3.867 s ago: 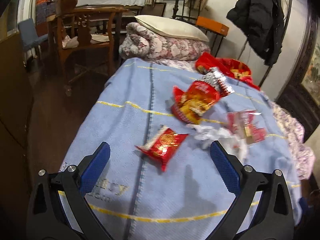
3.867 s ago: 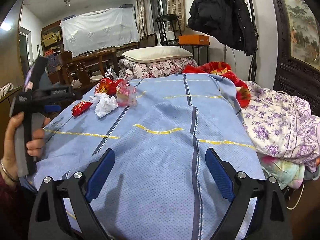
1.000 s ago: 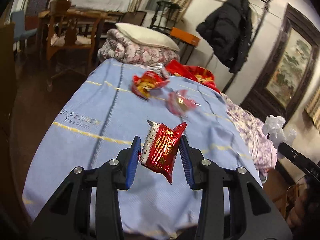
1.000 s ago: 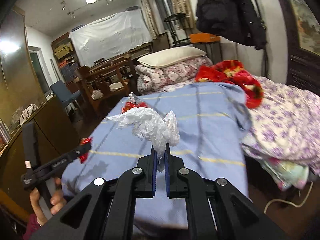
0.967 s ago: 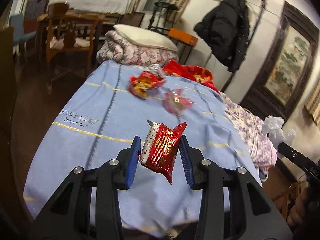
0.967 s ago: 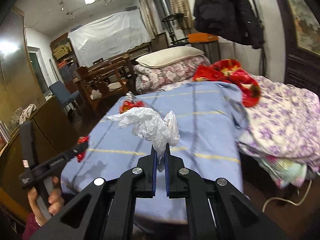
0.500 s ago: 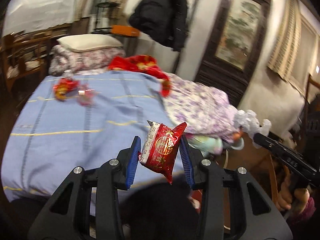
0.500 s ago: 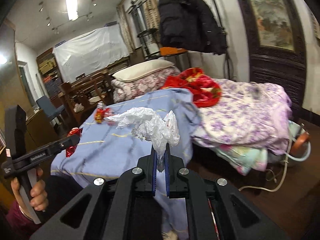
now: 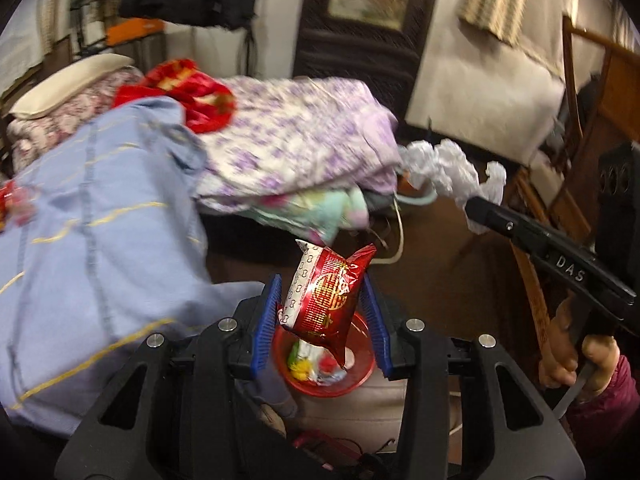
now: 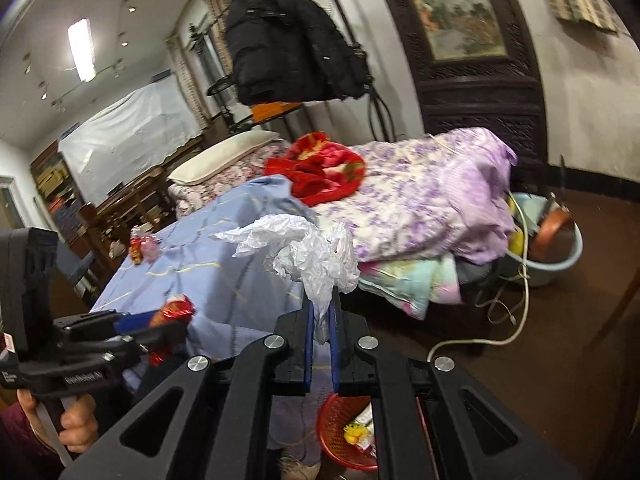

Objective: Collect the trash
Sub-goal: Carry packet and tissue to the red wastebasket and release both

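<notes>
Directly below the left tongs, at six o'clock in the left wrist view, sits a red basket on the floor with a few scraps already in it. That is most likely why the tongs are tipped downward over it: whatever they let go should fall straight in. Between their blue pads hangs a red snack wrapper, upright, its lower corner over the basket's mouth. The jaws are opening at this moment, with the wrapper between them; a gap shows beside it on the right, so the pads no longer seem to press on it.

The right tongs are clenched tight on a crumpled white plastic bag, which bunches up above the pads towards twelve o'clock. In the right wrist view the basket lies at six o'clock, just under those jaws, so this hand seems to be waiting its turn.

More trash is left on the blue bedspread: small red packets far off at about ten o'clock, well apart from both hands. A tub with a cable stands at three o'clock beside the bed.
</notes>
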`<act>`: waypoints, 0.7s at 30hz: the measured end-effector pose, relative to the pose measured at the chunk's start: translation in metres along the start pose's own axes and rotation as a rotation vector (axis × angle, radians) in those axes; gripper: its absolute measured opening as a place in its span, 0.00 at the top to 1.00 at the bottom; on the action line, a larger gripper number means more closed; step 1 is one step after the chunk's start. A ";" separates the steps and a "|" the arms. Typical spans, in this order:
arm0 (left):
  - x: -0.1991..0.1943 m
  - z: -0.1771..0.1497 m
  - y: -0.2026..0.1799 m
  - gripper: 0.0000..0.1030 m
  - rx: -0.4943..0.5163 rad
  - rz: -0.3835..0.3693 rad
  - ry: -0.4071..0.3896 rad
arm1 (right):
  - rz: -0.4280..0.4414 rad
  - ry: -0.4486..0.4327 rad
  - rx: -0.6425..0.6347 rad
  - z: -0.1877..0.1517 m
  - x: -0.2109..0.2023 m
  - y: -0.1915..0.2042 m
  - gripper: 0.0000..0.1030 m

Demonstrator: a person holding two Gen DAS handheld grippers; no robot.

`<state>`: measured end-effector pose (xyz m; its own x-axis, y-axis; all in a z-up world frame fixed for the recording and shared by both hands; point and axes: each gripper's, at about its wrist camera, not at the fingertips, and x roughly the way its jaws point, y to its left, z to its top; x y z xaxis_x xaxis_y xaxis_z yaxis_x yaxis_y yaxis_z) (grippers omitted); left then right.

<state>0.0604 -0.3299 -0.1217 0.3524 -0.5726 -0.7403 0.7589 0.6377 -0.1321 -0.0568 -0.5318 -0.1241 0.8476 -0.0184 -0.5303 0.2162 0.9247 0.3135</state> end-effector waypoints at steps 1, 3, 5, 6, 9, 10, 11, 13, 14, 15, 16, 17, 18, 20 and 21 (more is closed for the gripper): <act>0.013 0.001 -0.004 0.51 0.011 -0.002 0.025 | -0.012 0.006 0.015 -0.004 0.003 -0.010 0.93; 0.028 0.000 -0.007 0.29 0.015 0.016 0.051 | -0.018 0.018 0.035 -0.008 0.006 -0.019 0.93; 0.036 -0.003 -0.011 0.24 0.016 0.033 0.055 | -0.022 0.037 0.058 -0.014 0.011 -0.030 0.93; 0.040 -0.004 -0.011 0.22 0.019 0.038 0.061 | -0.024 0.046 0.065 -0.017 0.014 -0.034 0.93; 0.041 -0.006 -0.005 0.18 0.011 0.071 0.056 | -0.019 0.087 0.080 -0.027 0.025 -0.041 0.93; 0.040 -0.006 -0.002 0.17 0.005 0.082 0.049 | -0.016 0.103 0.082 -0.031 0.030 -0.042 0.93; 0.037 -0.005 0.004 0.16 -0.006 0.096 0.039 | -0.014 0.116 0.083 -0.035 0.033 -0.042 0.93; 0.033 -0.005 0.011 0.16 -0.021 0.114 0.027 | -0.008 0.144 0.085 -0.043 0.042 -0.040 0.93; 0.030 -0.004 0.015 0.15 -0.029 0.122 0.020 | -0.006 0.155 0.087 -0.046 0.046 -0.039 0.93; 0.027 -0.004 0.018 0.13 -0.036 0.130 0.012 | -0.003 0.174 0.087 -0.050 0.051 -0.037 0.93; 0.024 -0.004 0.023 0.13 -0.044 0.142 0.001 | -0.003 0.187 0.085 -0.052 0.055 -0.036 0.93; 0.022 -0.003 0.025 0.13 -0.048 0.151 -0.006 | -0.003 0.201 0.083 -0.054 0.059 -0.034 0.93; 0.019 -0.003 0.028 0.13 -0.052 0.161 -0.014 | -0.003 0.223 0.078 -0.059 0.066 -0.032 0.92; 0.012 -0.004 0.033 0.13 -0.061 0.174 -0.027 | -0.009 0.261 0.064 -0.065 0.075 -0.028 0.89; 0.008 -0.005 0.036 0.12 -0.069 0.179 -0.034 | -0.016 0.304 0.045 -0.072 0.086 -0.025 0.89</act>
<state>0.0883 -0.3091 -0.1355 0.4977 -0.4631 -0.7334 0.6434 0.7641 -0.0459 -0.0239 -0.5294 -0.2344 0.6617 0.0884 -0.7445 0.2549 0.9074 0.3343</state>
